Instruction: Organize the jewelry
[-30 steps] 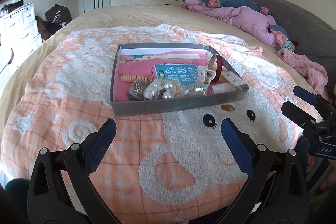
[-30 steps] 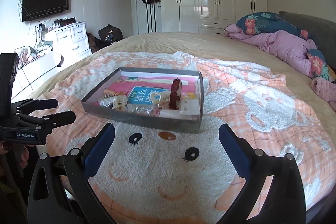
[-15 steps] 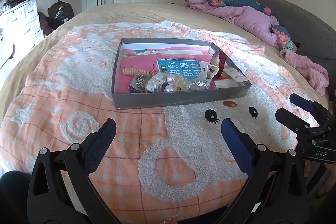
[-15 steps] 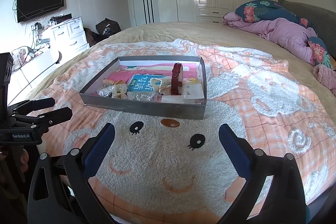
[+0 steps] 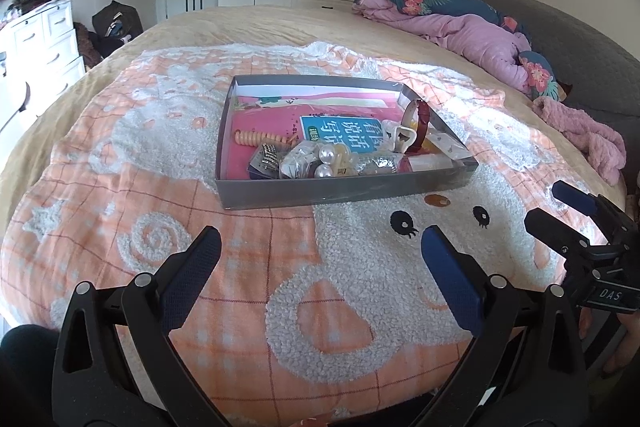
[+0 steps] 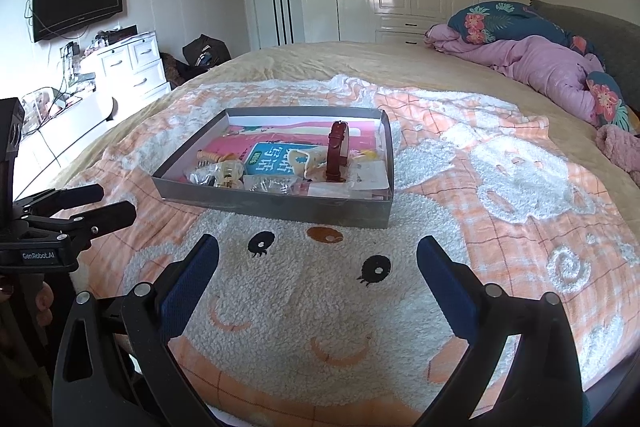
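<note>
Holding both tools low over the near edge of the bed, we kept the left gripper [image 5: 320,247] spread wide with nothing between its 2 blue pads [image 5: 452,279], and the right gripper [image 6: 318,255] just as wide and just as empty. Ahead of both, well apart from the fingertips, the grey tray [image 5: 340,189] sat on the peach blanket [image 5: 120,227] with the white bear face; from the left gripper it lay straight ahead and slightly right, from the right gripper ahead and slightly left. Inside it the jewelry was heaped toward the near wall: 2 large pearls [image 5: 325,163] among clear packets, an orange coil hair tie [image 5: 260,139] to their left, a small studded piece [image 5: 266,157] just in front of the coil, and a white claw clip [image 5: 400,137] touching the red watch strap [image 6: 337,153], which stood upright on edge near the tray's right side. A teal card with printed characters [image 5: 344,133] lay flat beneath them. Off to the right of the left gripper we could see the right gripper's black fingers [image 5: 560,227], and a pink quilt [image 6: 536,67] lay far beyond the tray.
</note>
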Tool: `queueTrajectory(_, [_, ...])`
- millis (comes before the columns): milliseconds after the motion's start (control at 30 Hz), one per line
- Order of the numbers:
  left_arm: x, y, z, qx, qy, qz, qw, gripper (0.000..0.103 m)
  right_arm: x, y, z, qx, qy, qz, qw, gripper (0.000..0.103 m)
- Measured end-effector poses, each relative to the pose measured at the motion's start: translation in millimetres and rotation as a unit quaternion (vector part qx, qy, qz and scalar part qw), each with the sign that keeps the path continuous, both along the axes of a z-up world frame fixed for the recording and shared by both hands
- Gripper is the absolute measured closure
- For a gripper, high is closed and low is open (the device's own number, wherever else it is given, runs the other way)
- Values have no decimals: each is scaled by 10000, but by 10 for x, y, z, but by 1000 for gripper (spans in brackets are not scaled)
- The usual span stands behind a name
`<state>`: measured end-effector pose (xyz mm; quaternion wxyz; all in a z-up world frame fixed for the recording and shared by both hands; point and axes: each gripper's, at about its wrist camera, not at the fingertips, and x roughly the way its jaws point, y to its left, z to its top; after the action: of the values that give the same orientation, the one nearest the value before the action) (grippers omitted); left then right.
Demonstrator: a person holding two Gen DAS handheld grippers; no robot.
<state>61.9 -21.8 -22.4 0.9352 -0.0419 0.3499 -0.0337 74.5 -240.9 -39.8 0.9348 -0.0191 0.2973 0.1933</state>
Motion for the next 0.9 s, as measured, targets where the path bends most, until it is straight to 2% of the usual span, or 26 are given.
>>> queueTrajectory(900, [-18, 10, 19, 59, 32, 62, 10000, 9, -28, -29, 37, -7, -24, -16, 10000, 4])
